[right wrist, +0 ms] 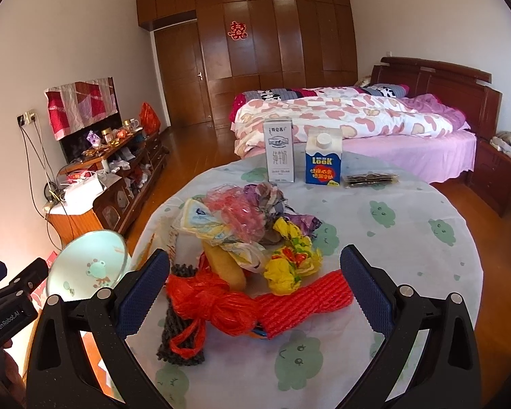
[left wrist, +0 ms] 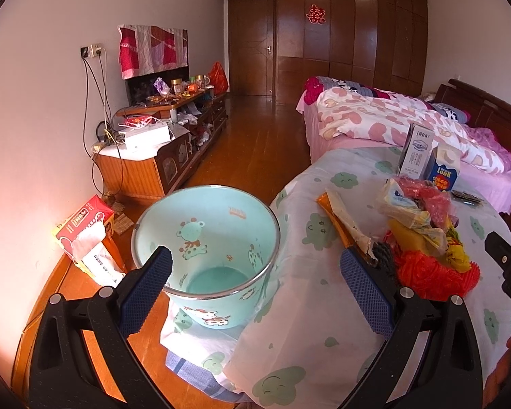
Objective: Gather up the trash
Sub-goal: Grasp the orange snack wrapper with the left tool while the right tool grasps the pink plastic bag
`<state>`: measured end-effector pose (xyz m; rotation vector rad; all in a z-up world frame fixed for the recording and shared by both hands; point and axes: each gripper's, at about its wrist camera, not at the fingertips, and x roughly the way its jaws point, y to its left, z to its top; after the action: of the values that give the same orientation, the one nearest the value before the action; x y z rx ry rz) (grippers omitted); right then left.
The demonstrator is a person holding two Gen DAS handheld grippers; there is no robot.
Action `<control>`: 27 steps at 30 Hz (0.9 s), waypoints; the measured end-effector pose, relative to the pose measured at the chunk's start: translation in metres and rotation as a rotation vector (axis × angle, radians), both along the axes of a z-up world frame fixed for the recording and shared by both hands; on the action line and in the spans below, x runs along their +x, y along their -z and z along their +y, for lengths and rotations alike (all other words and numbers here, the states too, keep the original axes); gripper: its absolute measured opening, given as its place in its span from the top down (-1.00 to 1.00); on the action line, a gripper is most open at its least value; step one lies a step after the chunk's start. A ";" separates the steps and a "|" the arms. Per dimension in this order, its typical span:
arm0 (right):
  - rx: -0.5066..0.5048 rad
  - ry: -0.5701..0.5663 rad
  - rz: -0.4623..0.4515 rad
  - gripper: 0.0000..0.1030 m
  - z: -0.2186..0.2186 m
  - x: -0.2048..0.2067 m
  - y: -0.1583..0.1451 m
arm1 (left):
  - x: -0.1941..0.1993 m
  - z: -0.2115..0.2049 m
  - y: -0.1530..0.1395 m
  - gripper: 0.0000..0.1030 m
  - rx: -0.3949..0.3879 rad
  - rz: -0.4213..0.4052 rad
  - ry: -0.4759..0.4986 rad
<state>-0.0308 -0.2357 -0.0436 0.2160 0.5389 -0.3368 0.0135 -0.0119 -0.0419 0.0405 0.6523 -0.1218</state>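
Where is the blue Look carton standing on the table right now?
In the right wrist view the blue carton stands upright at the table's far edge, between the white milk carton and a dark packet.

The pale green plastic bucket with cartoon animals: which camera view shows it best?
The left wrist view: the pale green plastic bucket lies central, showing its whole rim, bare inside and bottom. The right wrist view shows only part of it at lower left, behind a finger.

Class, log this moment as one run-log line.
left gripper: open, over empty bin | right gripper: open, at trash pile | table: two cartons standing | nothing collected
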 end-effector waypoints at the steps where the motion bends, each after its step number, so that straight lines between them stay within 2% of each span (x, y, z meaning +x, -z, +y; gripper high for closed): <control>1: -0.002 0.014 0.007 -0.91 -0.007 -0.001 0.003 | 0.001 -0.001 0.005 -0.88 0.000 0.009 0.009; 5: 0.016 0.064 0.038 -0.91 -0.037 -0.005 0.020 | 0.007 -0.007 0.024 -0.87 0.011 0.041 0.025; 9: 0.046 0.082 0.049 -0.88 -0.059 -0.005 0.029 | 0.018 -0.011 0.030 -0.87 0.007 0.050 0.027; 13: 0.046 0.054 0.049 -0.73 -0.065 0.005 0.025 | 0.034 -0.025 0.021 -0.86 0.011 0.029 0.046; 18: 0.054 -0.008 0.033 -0.73 -0.062 0.034 0.010 | 0.064 -0.059 0.017 -0.84 0.016 0.039 0.094; 22: 0.061 -0.070 0.030 -0.68 -0.054 0.062 0.005 | 0.086 -0.084 0.031 -0.76 0.008 0.108 0.122; 24: 0.065 -0.104 0.038 -0.68 -0.048 0.076 0.006 | 0.094 -0.093 0.040 -0.67 0.004 0.141 0.136; 26: 0.070 -0.128 0.051 -0.66 -0.045 0.087 0.011 | 0.101 -0.100 0.048 -0.50 0.002 0.177 0.147; 27: 0.074 -0.140 0.064 -0.60 -0.043 0.093 0.014 | 0.103 -0.101 0.052 -0.47 -0.005 0.192 0.155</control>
<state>0.0626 -0.2788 -0.0580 0.2384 0.6270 -0.1885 0.1162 -0.1127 -0.0939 0.0754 0.8404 -0.2789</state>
